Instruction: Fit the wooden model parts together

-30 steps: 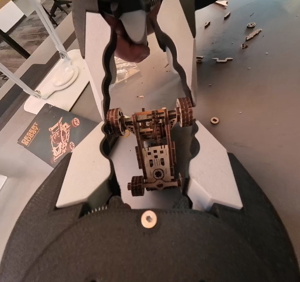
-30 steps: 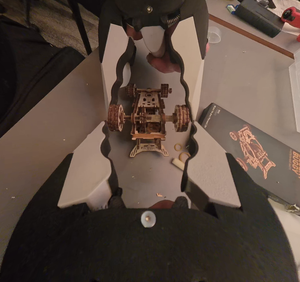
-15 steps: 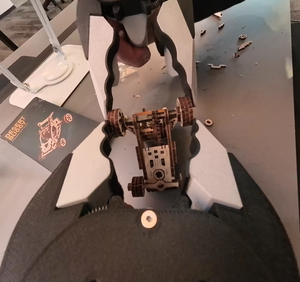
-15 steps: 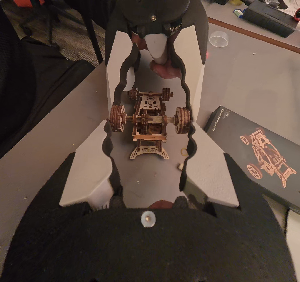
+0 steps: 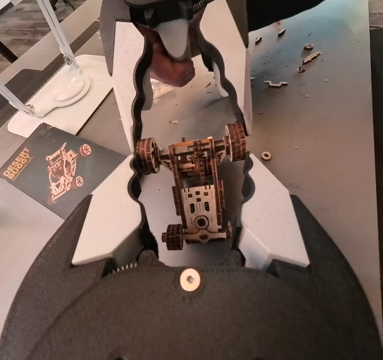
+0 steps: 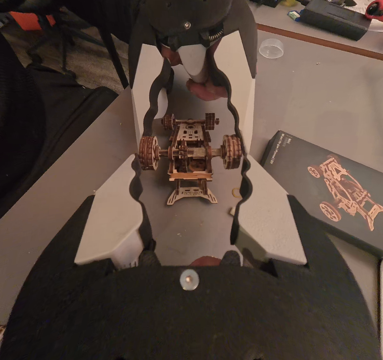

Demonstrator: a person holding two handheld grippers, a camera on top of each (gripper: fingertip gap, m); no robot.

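A wooden buggy (image 5: 198, 209) hangs upside down between my two grippers, which face each other. My left gripper (image 5: 190, 157) has its jaws wide, with its fingertips (image 5: 134, 160) pressed against the outer faces of the two big wheels (image 5: 147, 156). My right gripper (image 6: 190, 159) clamps the same wheel pair (image 6: 232, 152) from the opposite side. In the right wrist view the buggy (image 6: 189, 134) shows its rear wing (image 6: 191, 194) low, near the table. The right gripper (image 5: 190, 138) comes down from the top of the left wrist view. The left gripper (image 6: 193, 137) does the same in the right wrist view.
The kit's dark box (image 5: 51, 169) lies left of the buggy and shows in the right wrist view (image 6: 331, 184). Loose wooden bits (image 5: 275, 83), a small washer (image 5: 266, 155), a rubber ring (image 6: 236, 192), a white stand base (image 5: 62, 97), a clear cup (image 6: 270, 48) and a black adapter (image 6: 331, 24) are around. Between my left fingertips and the small washer (image 5: 266, 155) there is roughly 5 cm.
Both grippers and the buggy have shifted together over the table, so the box and clutter slid in both views. The hold on the wheels is unchanged.
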